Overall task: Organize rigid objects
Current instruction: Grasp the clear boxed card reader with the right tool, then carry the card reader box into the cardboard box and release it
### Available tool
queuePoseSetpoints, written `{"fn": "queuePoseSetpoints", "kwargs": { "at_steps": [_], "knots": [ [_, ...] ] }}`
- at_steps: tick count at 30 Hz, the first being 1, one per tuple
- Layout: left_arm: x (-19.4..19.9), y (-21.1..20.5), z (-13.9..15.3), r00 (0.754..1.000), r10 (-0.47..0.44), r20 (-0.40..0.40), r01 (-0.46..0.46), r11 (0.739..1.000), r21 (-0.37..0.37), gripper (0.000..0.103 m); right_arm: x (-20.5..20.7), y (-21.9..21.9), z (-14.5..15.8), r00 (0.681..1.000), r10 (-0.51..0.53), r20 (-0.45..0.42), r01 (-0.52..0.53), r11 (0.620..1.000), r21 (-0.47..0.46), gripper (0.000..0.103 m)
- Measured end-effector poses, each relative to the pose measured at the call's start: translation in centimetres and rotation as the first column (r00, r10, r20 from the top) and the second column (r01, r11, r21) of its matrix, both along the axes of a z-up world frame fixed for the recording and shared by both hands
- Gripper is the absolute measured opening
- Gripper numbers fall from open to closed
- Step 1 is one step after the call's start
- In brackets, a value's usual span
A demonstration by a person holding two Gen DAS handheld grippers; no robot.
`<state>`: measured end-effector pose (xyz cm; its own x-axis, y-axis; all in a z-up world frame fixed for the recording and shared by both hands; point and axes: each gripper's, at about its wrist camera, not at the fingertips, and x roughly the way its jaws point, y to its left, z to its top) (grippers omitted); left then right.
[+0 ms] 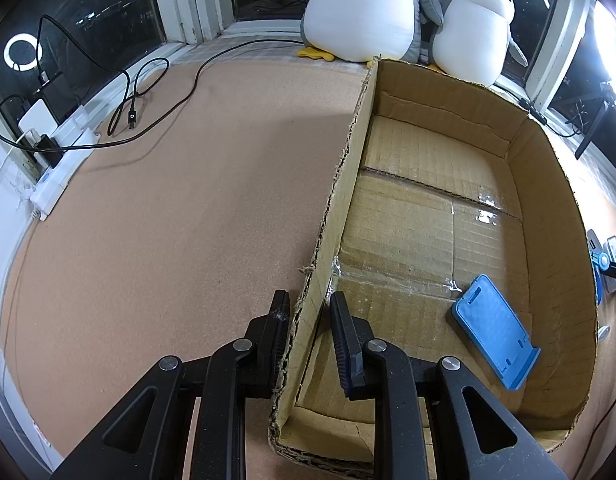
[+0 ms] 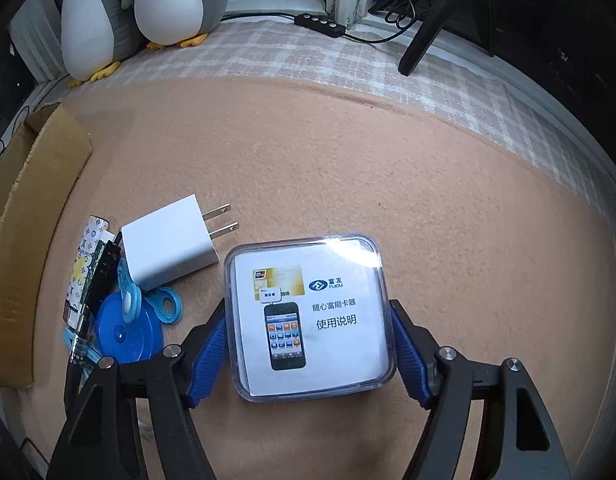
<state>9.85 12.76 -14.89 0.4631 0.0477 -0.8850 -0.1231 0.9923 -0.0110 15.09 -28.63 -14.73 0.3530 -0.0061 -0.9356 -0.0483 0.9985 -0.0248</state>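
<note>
An open cardboard box [image 1: 548,208] stands on the tan felt mat, with a blue phone stand [image 1: 494,330] lying inside near its right wall. My left gripper [image 1: 310,296] is shut on the box's left wall, one black finger outside and one inside. In the right wrist view a clear plastic case [image 2: 308,320] holding a printed leaflet lies flat on the mat. My right gripper [image 2: 308,306] straddles it, both blue pads [image 2: 209,348] against its sides. Left of the case lie a white plug charger [image 2: 169,244], a blue round lid [image 2: 127,332] and a blue ring tool [image 2: 165,306].
Pens and a patterned tube [image 2: 85,264] lie beside the box's outer wall [image 2: 27,220]. Two plush penguins [image 1: 388,8] sit behind the box by the window. A power strip [image 1: 63,160] with cables is at the far left, and a black stand leg [image 2: 432,24] at the back right.
</note>
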Motion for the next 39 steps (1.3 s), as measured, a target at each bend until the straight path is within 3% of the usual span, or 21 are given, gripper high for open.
{"fn": "queuePoseSetpoints", "kwargs": {
  "at_steps": [7,12,18,27,39],
  "knots": [
    [0.0,0.0,0.0,1.000,0.000,0.001,0.000,1.000,0.004,0.023,-2.2,0.4,3.3,0.997,-0.021,0.072,0.018,0.999,0.034,0.068],
    [0.1,-0.2,0.0,1.000,-0.002,0.003,0.002,1.000,0.008,0.023,-3.6,4.4,7.7,0.982,0.058,0.178,-0.071,0.995,0.067,0.068],
    [0.0,-0.2,0.0,1.000,-0.003,0.003,0.003,1.000,0.005,0.023,-4.4,10.5,10.4,0.952,0.165,0.257,-0.202,0.972,0.122,0.068],
    [0.1,-0.3,0.1,1.000,-0.003,0.003,0.003,1.000,0.007,0.023,-3.2,20.0,9.4,0.911,0.321,0.260,-0.362,0.923,0.128,0.068],
    [0.1,-0.3,0.1,1.000,-0.004,0.003,0.004,1.000,0.007,0.023,-0.8,26.0,4.7,0.895,0.389,0.218,-0.410,0.910,0.061,0.068]
  ]
}}
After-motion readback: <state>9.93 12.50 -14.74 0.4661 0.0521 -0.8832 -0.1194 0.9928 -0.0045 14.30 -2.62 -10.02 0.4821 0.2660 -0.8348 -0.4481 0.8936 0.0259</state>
